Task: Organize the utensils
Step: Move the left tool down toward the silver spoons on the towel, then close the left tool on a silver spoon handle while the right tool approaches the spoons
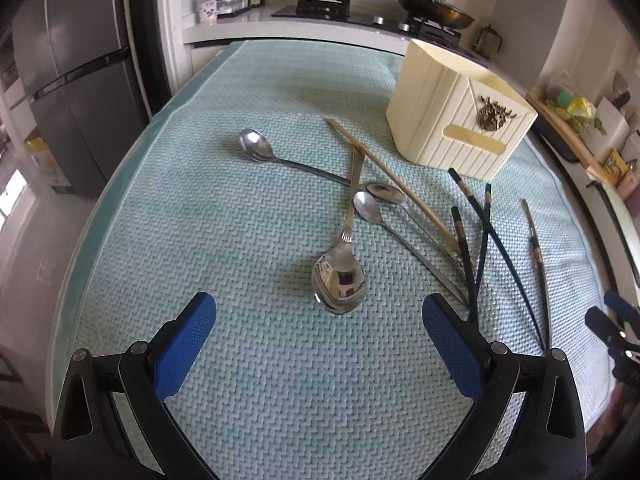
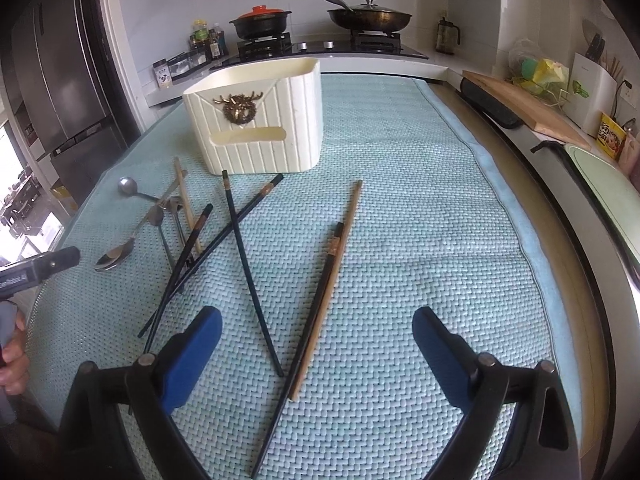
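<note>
A cream ribbed utensil holder (image 1: 456, 120) (image 2: 260, 120) stands on a light teal mat (image 1: 240, 240) (image 2: 420, 240). Several metal spoons (image 1: 340, 276) (image 2: 116, 258) lie in a crossed pile with a wooden chopstick (image 1: 392, 180). Several black chopsticks (image 1: 466, 256) (image 2: 248, 264) lie beside them. A wooden chopstick (image 2: 332, 280) and a black one (image 2: 316, 304) lie together ahead of my right gripper. My left gripper (image 1: 318, 316) is open and empty, just short of the nearest spoon. My right gripper (image 2: 316, 328) is open and empty, over the near ends of that pair.
A stove with a red-lidded pot (image 2: 260, 20) and a pan (image 2: 368, 16) stands behind the mat. A grey fridge (image 1: 80, 80) is at the left. A wooden cutting board (image 2: 524, 108) and a sink (image 2: 608, 192) are at the right.
</note>
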### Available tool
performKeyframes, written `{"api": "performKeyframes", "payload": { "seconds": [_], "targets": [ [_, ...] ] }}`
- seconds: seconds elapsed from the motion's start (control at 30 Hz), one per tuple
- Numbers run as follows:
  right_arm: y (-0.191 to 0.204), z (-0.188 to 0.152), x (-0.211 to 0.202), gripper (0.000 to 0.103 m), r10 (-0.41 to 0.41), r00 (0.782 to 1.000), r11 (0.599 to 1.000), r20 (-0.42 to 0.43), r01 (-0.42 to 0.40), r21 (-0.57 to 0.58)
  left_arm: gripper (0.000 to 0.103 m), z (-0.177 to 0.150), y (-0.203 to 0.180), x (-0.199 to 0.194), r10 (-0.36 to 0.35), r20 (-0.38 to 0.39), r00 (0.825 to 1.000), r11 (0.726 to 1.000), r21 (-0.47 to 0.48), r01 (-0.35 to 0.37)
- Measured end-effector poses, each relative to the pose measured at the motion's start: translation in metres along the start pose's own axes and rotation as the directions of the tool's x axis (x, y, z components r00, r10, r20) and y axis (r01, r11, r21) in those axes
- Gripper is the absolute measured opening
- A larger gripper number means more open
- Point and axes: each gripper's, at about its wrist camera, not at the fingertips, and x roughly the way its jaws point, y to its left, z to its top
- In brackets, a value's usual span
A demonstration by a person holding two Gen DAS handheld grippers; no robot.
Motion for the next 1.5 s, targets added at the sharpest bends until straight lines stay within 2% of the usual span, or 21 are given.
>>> {"api": "performKeyframes", "payload": {
  "seconds": [0.13,0.2,0.33,0.4,0.43,0.47,0.5,0.57,0.63,0.7,0.8,0.93,1.03,1.07,1.13,1.17,1.23,1.3,1.33,1.43,1.5],
  "targets": [
    [0.016,0.013,0.001,0.098,0.031,0.999,0.999,0.019,-0.03,-0.026,0.098,0.006,0.002,0.027,-0.001,-0.039,0.999,1.0,0.002,0.002],
    [0.023,0.018,0.001,0.098,0.04,0.999,0.999,0.026,-0.039,-0.038,0.088,0.009,0.004,0.038,-0.018,-0.068,0.998,1.0,-0.008,0.017],
    [0.03,0.023,0.004,0.098,0.052,0.998,0.998,0.022,-0.051,-0.049,0.077,0.007,0.002,0.05,-0.011,-0.102,0.995,1.0,0.021,0.013],
    [0.032,0.024,0.007,0.098,0.054,0.998,0.997,0.018,-0.053,-0.048,0.061,0.005,0.003,0.054,-0.02,-0.115,0.993,0.999,0.024,0.023],
    [0.033,0.024,0.008,0.098,0.055,0.998,0.997,0.016,-0.055,-0.047,0.059,0.003,0.003,0.052,-0.01,-0.099,0.995,1.0,0.027,0.012],
    [0.034,0.024,0.01,0.098,0.057,0.998,0.997,0.013,-0.056,-0.047,0.046,0.002,0.004,0.051,-0.005,-0.091,0.996,1.0,0.029,0.008],
    [0.035,0.024,0.012,0.098,0.059,0.998,0.997,0.009,-0.059,-0.049,0.037,0.002,0.004,0.051,-0.005,-0.087,0.996,1.0,0.027,0.007],
    [0.039,0.025,0.017,0.098,0.064,0.998,0.996,0.0,-0.064,-0.058,0.035,0.001,0.008,0.05,-0.028,-0.081,0.996,1.0,0.006,0.029],
    [0.046,0.026,0.021,0.098,0.075,0.997,0.994,-0.01,-0.076,-0.073,0.028,-0.001,0.012,0.049,-0.045,-0.074,0.996,0.999,-0.016,0.044],
    [0.056,0.029,0.025,0.098,0.093,0.996,0.991,-0.013,-0.094,-0.097,0.017,-0.003,0.016,0.047,-0.051,-0.074,0.996,0.998,-0.026,0.049],
    [0.074,0.039,0.033,0.097,0.155,0.988,0.977,-0.025,-0.157,-0.141,0.017,-0.006,0.019,0.044,-0.073,-0.087,0.994,0.997,-0.037,0.07],
    [0.102,0.057,0.053,0.076,0.258,0.963,0.947,-0.08,-0.269,-0.179,0.018,-0.005,0.022,0.038,-0.08,-0.101,0.992,0.996,-0.034,0.077],
    [0.121,0.072,0.075,0.063,0.329,0.934,0.916,-0.137,-0.351,-0.195,0.025,-0.001,0.025,0.03,-0.098,-0.1,0.99,0.995,-0.029,0.096],
    [0.129,0.075,0.086,0.059,0.344,0.925,0.907,-0.162,-0.372,-0.199,0.026,0.001,0.026,0.027,-0.104,-0.099,0.99,0.994,-0.028,0.101],
    [0.137,0.081,0.109,0.046,0.357,0.909,0.897,-0.218,-0.398,-0.191,0.026,0.002,0.027,0.025,-0.111,-0.106,0.988,0.994,-0.02,0.11],
    [0.14,0.083,0.121,0.044,0.36,0.9,0.894,-0.247,-0.408,-0.184,0.026,0.003,0.028,0.024,-0.113,-0.109,0.988,0.994,-0.016,0.112],
    [0.146,0.086,0.138,0.04,0.342,0.9,0.898,-0.272,-0.398,-0.189,0.027,0.003,0.029,0.021,-0.111,-0.116,0.987,0.994,-0.004,0.111],
    [0.15,0.088,0.145,0.04,0.319,0.908,0.901,-0.272,-0.379,-0.21,0.045,0.002,0.031,0.017,-0.108,-0.119,0.987,0.994,0.011,0.11],
    [0.153,0.089,0.148,0.038,0.31,0.911,0.901,-0.272,-0.373,-0.221,0.047,0.001,0.031,0.015,-0.106,-0.116,0.988,0.994,0.018,0.108],
    [0.165,0.092,0.159,0.029,0.28,0.92,0.896,-0.275,-0.353,-0.268,0.048,0.003,0.032,0.011,-0.126,-0.116,0.985,0.991,0.02,0.129],
    [0.171,0.095,0.166,0.028,0.251,0.928,0.897,-0.277,-0.33,-0.293,0.048,0.01,0.031,0.009,-0.137,-0.105,0.985,0.99,0.02,0.14]
  ]
}}
